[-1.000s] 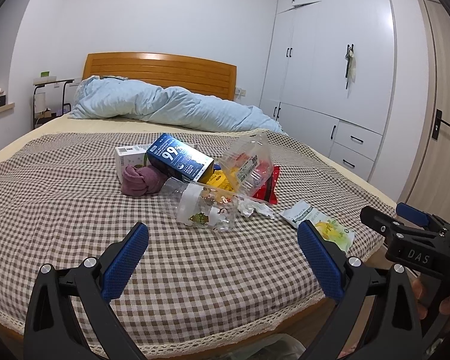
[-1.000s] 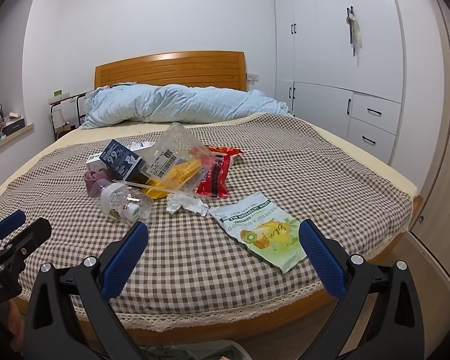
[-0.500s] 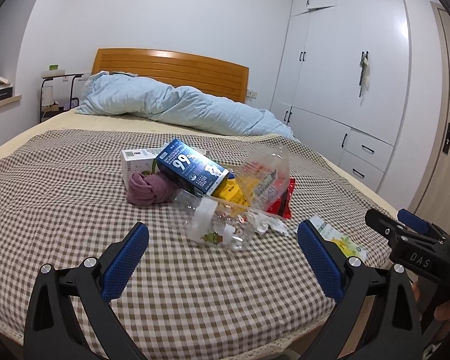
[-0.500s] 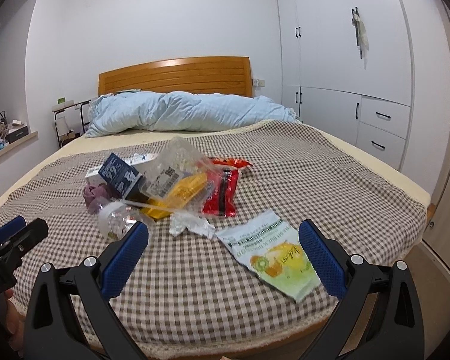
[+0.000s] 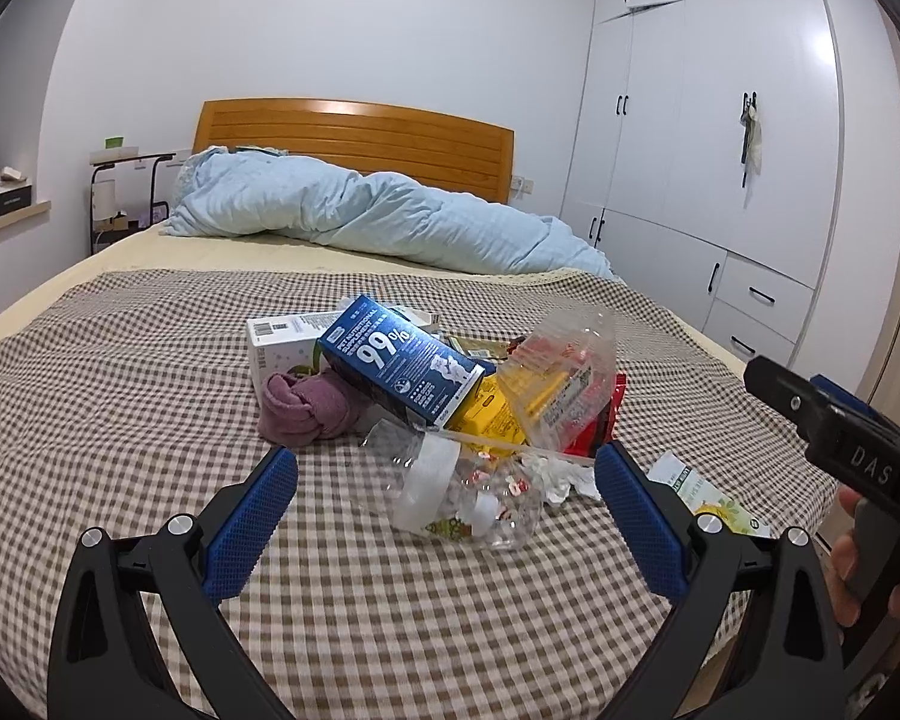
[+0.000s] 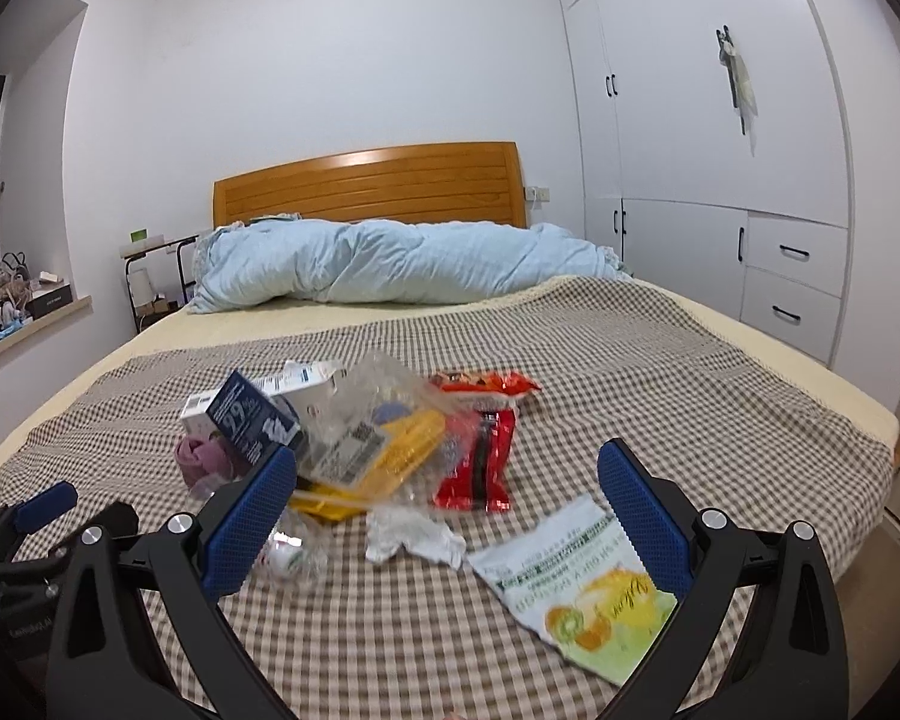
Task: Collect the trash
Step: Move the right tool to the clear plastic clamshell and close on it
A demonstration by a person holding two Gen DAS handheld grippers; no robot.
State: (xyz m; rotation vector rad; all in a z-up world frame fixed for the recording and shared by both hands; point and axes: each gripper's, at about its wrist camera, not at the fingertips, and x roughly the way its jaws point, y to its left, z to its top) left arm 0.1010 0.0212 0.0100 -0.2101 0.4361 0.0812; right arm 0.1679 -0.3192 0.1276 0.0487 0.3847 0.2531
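Both grippers spread wide and empty above the near end of the bed (image 5: 90,360), nothing between the pads. Left gripper (image 5: 444,504) aimed at the clear bottle (image 5: 468,498), lying on its side just ahead and centred in the gap, long axis running roughly left-near to right-far, slightly across the line of the fingers. Right gripper (image 6: 447,501) nearer the green packet (image 6: 576,582), flat on the checked cover, low and to the right, partly under the right finger, long axis slanting from far-left to near-right. Crumpled white scrap (image 6: 414,537) close ahead of the right gripper, between bottle and packet. Beyond that, the pile: yellow wrapper (image 6: 390,450) under a clear crushed container (image 5: 570,372), red packet (image 6: 480,468) touching its right side, blue box (image 5: 402,360) tilted on top at the left, white box (image 5: 282,342) behind it, purple cloth (image 5: 306,402) at the left foot. By judgement, bottle for the left, packet for the right; the flat packet likely harder to pinch off soft cloth. Open cover left and right of the pile, bed edge close under the packet. Farther back, blue duvet (image 6: 390,264) and headboard (image 6: 366,180). No bin or bag in view.
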